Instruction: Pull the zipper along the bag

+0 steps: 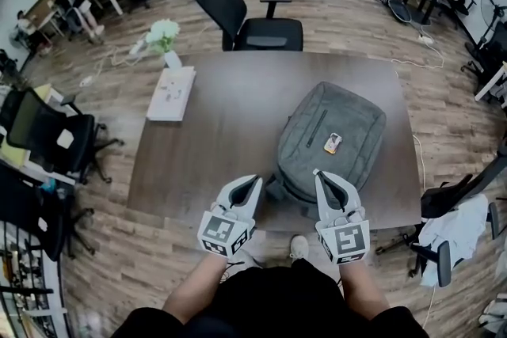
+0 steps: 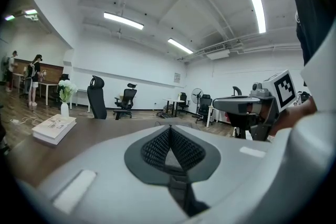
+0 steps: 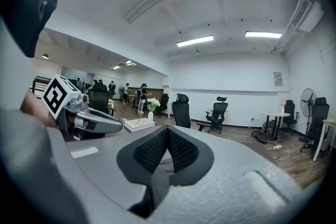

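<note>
A grey backpack (image 1: pixel 337 119) lies flat on the dark wooden table (image 1: pixel 230 131), right of the middle, its near end at the table's front edge. A dark zipper line (image 1: pixel 316 127) runs along its top, with a small orange tag (image 1: pixel 333 142) beside it. My left gripper (image 1: pixel 255 180) (image 2: pixel 170 128) hovers just left of the bag's near corner, jaws shut with nothing between them. My right gripper (image 1: pixel 318 173) (image 3: pixel 167 129) hangs over the bag's near end, also shut and empty. Both are held high and point level across the room, so neither gripper view shows the bag clearly.
A white book (image 1: pixel 171 92) (image 2: pixel 53 127) lies at the table's far left, next to a vase of white flowers (image 1: pixel 164 39) (image 2: pixel 64 93). A black office chair (image 1: pixel 247 21) stands behind the table. More chairs and desks ring the room, and people stand at the far left.
</note>
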